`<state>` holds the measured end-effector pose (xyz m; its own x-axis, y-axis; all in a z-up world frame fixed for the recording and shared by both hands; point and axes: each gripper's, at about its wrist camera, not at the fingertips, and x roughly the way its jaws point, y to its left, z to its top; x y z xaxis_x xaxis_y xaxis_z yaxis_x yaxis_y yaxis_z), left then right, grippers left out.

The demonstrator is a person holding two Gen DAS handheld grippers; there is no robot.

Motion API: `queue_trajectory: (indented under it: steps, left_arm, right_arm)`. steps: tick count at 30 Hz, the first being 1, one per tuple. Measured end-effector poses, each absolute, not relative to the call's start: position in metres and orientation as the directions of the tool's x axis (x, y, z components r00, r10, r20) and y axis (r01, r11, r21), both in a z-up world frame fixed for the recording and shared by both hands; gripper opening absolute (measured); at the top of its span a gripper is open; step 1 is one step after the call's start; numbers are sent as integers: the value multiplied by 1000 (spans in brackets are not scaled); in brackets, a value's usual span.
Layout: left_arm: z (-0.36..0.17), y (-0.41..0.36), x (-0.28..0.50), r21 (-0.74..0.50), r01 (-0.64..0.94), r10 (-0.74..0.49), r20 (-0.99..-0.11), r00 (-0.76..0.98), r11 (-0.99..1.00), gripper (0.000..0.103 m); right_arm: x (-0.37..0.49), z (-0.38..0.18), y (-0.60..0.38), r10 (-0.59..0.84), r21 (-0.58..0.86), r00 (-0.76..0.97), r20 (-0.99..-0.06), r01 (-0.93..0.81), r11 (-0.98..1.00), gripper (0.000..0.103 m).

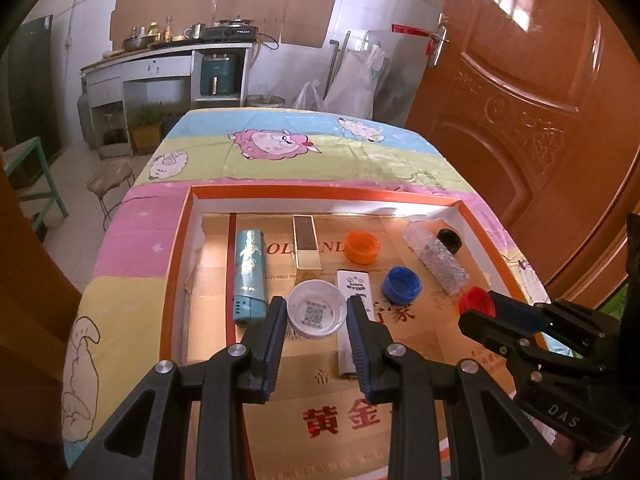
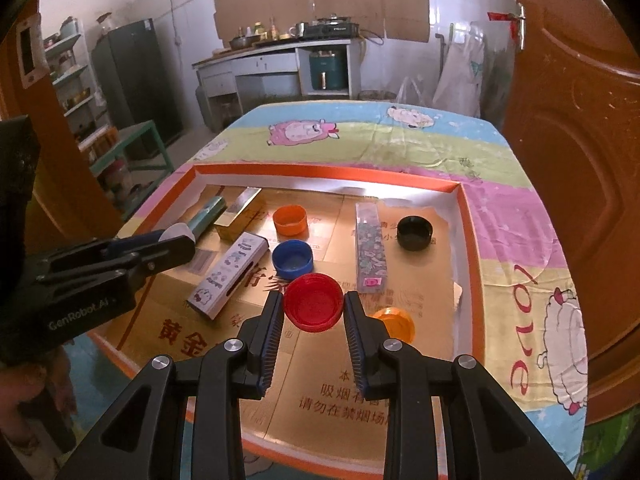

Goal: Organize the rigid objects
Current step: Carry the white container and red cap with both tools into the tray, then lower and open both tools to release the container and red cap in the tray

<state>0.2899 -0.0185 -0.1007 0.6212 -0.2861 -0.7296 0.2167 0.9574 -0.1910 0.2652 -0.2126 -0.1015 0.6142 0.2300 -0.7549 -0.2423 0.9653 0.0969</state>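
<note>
A shallow orange-rimmed box (image 1: 182, 240) (image 2: 466, 216) on the bed holds caps and small boxes. My left gripper (image 1: 317, 312) is shut on a white cap (image 1: 316, 314), held between its blue pads. My right gripper (image 2: 314, 308) is shut on a red cap (image 2: 314, 307), which also shows in the left wrist view (image 1: 476, 302). In the box lie a blue cap (image 2: 292, 258), an orange cap (image 2: 290, 219), a black cap (image 2: 414, 232), a yellow-orange cap (image 2: 396, 322), a white printed box (image 2: 230, 276), a clear patterned box (image 2: 370, 248), a teal tube (image 1: 250, 272) and a gold box (image 1: 306, 246).
The box rests on a cartoon sheep bedsheet (image 1: 280, 148). A brown door (image 1: 540, 120) stands close on the right. A kitchen counter (image 2: 272, 56), a fridge (image 2: 136, 76), a stool (image 1: 112, 180) and a green frame (image 2: 140, 148) lie beyond the bed.
</note>
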Motion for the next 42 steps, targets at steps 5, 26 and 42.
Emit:
queue_trajectory:
  steps: [5, 26, 42]
  left_arm:
    - [-107, -18, 298, -189, 212, -281, -741, 610, 959, 31]
    - [-122, -20, 310, -186, 211, -276, -768, 578, 960, 31]
    - [-126, -22, 311, -176, 217, -271, -774, 572, 960, 31]
  right_arm:
    - [274, -110, -211, 233, 103, 602, -763, -244, 964, 31]
    - [285, -122, -210, 233, 106, 582, -779, -244, 964, 31]
    - [289, -130, -210, 226, 103, 565, -793, -241, 965, 31]
